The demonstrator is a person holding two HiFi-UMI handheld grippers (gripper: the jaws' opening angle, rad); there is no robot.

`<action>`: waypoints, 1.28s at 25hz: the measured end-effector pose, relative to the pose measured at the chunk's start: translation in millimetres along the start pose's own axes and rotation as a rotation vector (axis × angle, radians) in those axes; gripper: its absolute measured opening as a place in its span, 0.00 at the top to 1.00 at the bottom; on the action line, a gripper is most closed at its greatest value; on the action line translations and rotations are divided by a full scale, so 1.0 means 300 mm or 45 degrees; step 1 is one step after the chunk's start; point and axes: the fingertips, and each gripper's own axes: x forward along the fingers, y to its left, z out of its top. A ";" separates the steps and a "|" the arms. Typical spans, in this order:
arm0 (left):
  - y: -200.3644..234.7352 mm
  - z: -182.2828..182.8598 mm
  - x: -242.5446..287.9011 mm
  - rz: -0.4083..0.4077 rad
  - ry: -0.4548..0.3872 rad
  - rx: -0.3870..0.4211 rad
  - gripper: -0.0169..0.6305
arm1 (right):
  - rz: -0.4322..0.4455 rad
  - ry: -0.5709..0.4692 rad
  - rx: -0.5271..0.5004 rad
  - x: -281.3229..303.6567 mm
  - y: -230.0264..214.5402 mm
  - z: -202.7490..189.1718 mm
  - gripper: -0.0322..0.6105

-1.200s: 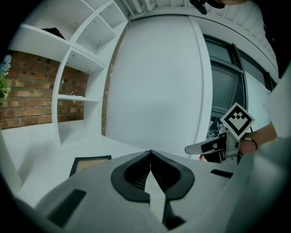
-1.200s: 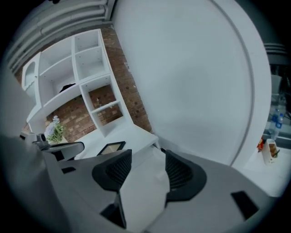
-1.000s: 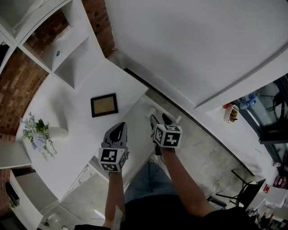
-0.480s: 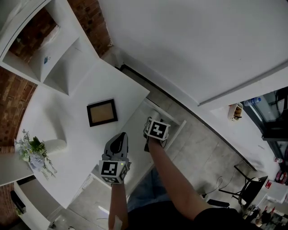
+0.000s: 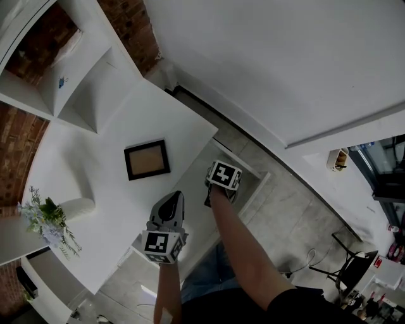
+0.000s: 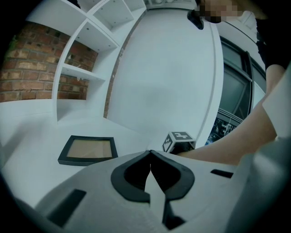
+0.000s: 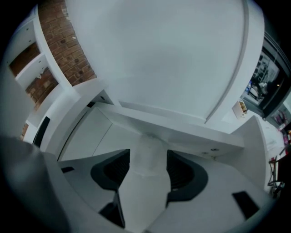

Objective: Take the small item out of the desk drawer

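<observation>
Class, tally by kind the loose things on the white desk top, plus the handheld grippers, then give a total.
picture frame: 1
vase of flowers: 1
grippers, namely left gripper and right gripper: 2
Total: 4

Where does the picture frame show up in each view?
Head view: picture frame lies on the desk, left of centre.
Left gripper view: lower left, flat on the desk.
Right gripper view: at most a dark sliver at the left edge; cannot confirm.
Shared landmark: the brick wall.
</observation>
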 end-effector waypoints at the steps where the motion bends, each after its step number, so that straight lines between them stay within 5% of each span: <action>1: 0.002 -0.006 -0.002 -0.002 0.003 0.000 0.96 | -0.011 0.010 0.004 0.009 -0.004 -0.007 0.58; 4: 0.005 -0.022 -0.007 -0.003 0.006 -0.013 0.96 | -0.036 0.045 0.041 0.029 -0.021 -0.031 0.59; 6: 0.009 -0.029 -0.011 0.005 0.013 -0.021 0.96 | -0.053 0.044 0.047 0.031 -0.030 -0.033 0.70; 20: -0.002 -0.004 -0.042 0.020 -0.023 -0.021 0.96 | 0.055 0.001 0.016 -0.056 0.005 -0.032 0.74; 27: -0.036 0.089 -0.081 0.036 -0.096 0.020 0.96 | 0.237 -0.131 0.042 -0.244 0.026 0.022 0.74; 32: -0.050 0.157 -0.143 0.066 -0.156 0.046 0.96 | 0.438 -0.325 -0.085 -0.437 0.067 0.118 0.74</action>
